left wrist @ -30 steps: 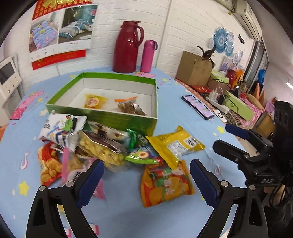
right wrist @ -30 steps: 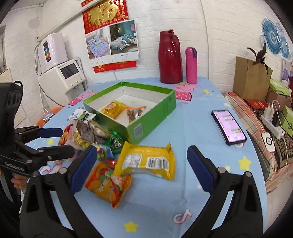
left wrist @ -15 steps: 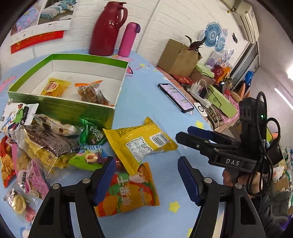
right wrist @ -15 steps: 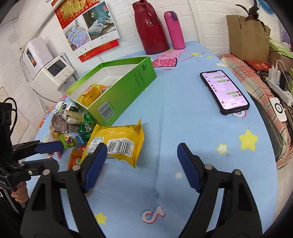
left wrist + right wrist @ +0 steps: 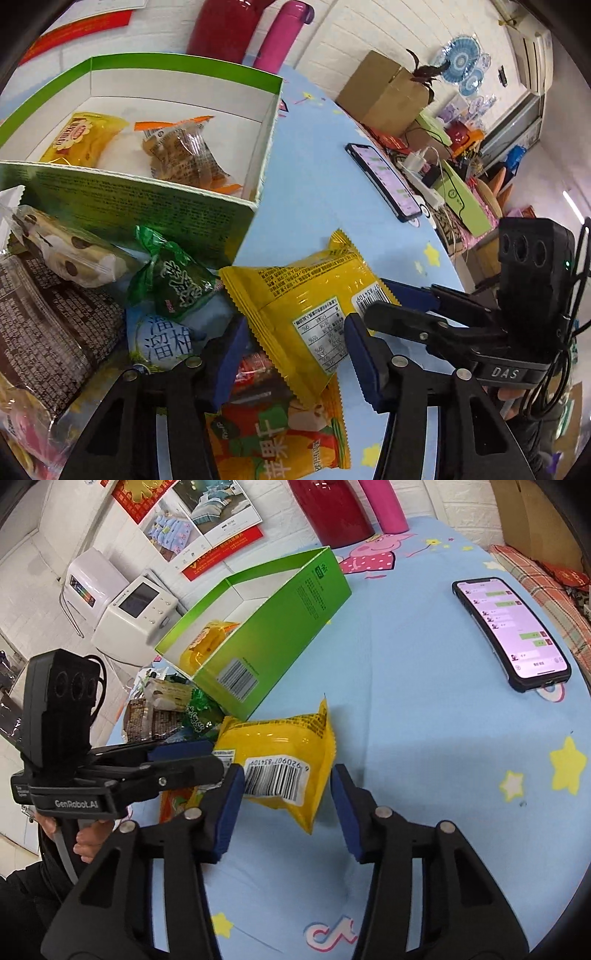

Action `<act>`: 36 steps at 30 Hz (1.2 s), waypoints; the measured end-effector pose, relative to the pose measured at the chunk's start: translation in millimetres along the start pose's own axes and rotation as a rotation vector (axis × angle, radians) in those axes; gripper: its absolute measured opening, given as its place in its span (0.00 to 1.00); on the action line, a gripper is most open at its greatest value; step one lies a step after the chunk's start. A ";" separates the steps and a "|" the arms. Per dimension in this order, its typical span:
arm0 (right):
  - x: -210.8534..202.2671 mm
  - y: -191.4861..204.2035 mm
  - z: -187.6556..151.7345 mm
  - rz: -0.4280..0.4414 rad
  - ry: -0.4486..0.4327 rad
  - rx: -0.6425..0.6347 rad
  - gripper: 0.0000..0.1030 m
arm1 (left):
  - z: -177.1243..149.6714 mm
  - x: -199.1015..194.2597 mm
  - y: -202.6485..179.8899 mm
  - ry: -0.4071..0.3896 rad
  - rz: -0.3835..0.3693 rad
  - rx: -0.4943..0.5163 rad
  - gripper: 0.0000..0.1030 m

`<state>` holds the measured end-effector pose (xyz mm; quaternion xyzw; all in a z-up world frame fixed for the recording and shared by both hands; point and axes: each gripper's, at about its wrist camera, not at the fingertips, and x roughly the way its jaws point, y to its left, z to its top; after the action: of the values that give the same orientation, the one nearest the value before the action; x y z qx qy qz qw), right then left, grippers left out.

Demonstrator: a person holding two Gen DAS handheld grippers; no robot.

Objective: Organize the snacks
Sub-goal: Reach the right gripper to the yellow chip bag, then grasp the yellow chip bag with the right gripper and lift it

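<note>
We see the yellow snack packet (image 5: 284, 753) lying on the table (image 5: 424, 738) just off the green box (image 5: 280, 627) corner, overlapping an orange packet (image 5: 280, 428). Right hand-held gripper (image 5: 286, 806) gapes wide around its barcode end, not clamped. Left hand-held gripper (image 5: 291, 360) also spread, straddling the packet. Phone (image 5: 511, 627) lies near the table's right edge.
</note>
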<state>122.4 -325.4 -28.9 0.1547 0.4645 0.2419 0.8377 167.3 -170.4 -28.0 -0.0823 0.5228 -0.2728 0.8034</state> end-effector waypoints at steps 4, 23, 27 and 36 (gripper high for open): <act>2.9 -5.4 -1.9 0.009 -0.002 0.037 0.36 | 0.4 9.8 -3.2 0.007 0.017 0.013 0.53; -65.1 84.5 13.0 -0.093 -0.220 -0.156 0.17 | 10.6 -84.0 -32.4 -0.182 -0.056 0.138 0.34; -63.3 106.6 39.9 -0.059 -0.275 -0.188 0.17 | 28.1 -118.5 -21.9 -0.255 -0.039 0.142 0.34; -23.9 123.9 91.1 -0.033 -0.290 -0.197 0.17 | 70.3 -136.1 27.2 -0.312 -0.003 0.106 0.33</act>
<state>157.0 -238.2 95.3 0.0974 0.3154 0.2476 0.9109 197.6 -87.0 99.8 -0.0821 0.3766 -0.2849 0.8777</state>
